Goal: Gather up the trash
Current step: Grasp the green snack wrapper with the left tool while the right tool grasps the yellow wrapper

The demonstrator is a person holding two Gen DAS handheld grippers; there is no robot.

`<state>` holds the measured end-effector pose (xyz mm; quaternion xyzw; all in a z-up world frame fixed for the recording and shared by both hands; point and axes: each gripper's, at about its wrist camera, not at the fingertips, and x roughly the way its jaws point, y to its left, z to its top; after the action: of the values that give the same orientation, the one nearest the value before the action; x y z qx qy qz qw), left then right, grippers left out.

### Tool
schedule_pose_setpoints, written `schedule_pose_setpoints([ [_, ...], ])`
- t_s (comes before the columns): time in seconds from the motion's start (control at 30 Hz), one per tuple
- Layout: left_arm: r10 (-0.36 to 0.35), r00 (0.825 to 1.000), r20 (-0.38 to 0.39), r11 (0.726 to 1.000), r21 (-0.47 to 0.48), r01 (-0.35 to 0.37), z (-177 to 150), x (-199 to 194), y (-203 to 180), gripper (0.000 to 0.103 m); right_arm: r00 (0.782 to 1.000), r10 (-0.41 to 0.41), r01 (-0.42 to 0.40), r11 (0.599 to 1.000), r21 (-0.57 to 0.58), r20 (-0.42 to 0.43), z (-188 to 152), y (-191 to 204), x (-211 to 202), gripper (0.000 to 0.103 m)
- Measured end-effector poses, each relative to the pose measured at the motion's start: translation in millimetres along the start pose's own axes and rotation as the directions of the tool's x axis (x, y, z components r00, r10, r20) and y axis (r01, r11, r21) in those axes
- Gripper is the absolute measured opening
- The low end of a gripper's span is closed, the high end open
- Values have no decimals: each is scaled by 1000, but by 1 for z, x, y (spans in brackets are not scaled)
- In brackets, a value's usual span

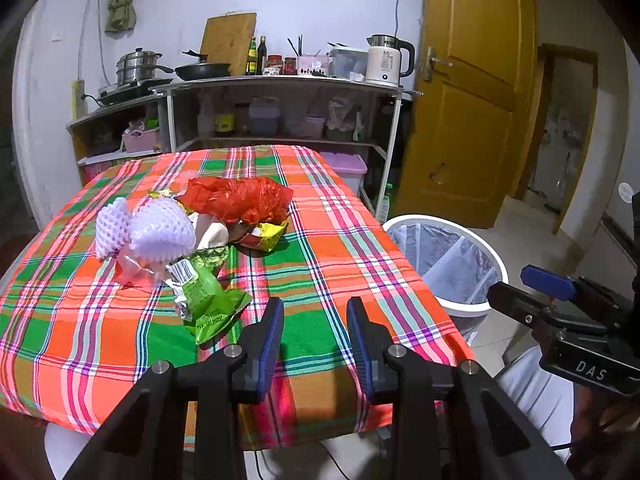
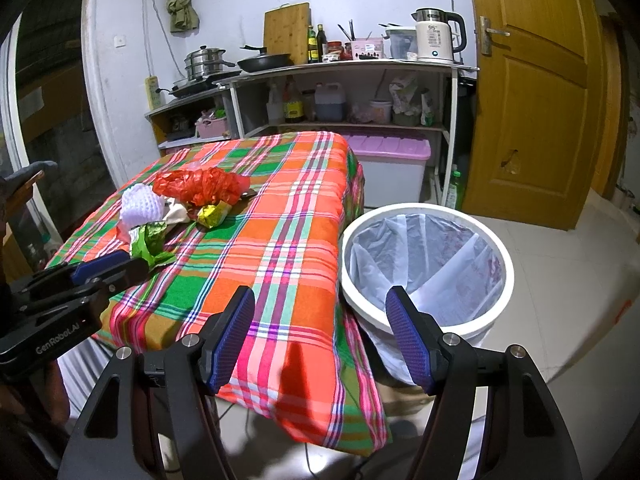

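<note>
Fingers of left gripper [image 1: 315, 322] and right gripper [image 2: 320, 320] apart, nothing held. Trash pile on plaid tablecloth [image 1: 352, 240]; green wrapper [image 1: 208, 300] nearest, lined bin [image 2: 424, 264] beside table. Best taken by raised edge, clear of cloth.

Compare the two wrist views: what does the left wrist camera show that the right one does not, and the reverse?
Only left wrist: a second white foam net beside the first.
Only right wrist: the whole bin rim, and a green bottle by the door.
Both: plaid tablecloth, red plastic bag, green wrapper, kettle, both grippers open and empty.
</note>
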<state>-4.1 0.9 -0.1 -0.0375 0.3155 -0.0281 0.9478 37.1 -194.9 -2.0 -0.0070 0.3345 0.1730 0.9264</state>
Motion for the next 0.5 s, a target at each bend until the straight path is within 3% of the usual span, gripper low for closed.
schedule_pose_setpoints([
  [0.4,60,998,-15,995,-76,-61,3,16,40,32,997,65,-67,996,-58,-37,6,20,30,69],
  [0.47,82,996,-17,992,-95,-84,4,19,50,37,995,81,-85,994,-68,-50,8,24,36,69],
  [0.5,89,996,-15,990,-106,-90,3,19,56,44,994,91,-95,993,-74,-60,9,27,40,69],
])
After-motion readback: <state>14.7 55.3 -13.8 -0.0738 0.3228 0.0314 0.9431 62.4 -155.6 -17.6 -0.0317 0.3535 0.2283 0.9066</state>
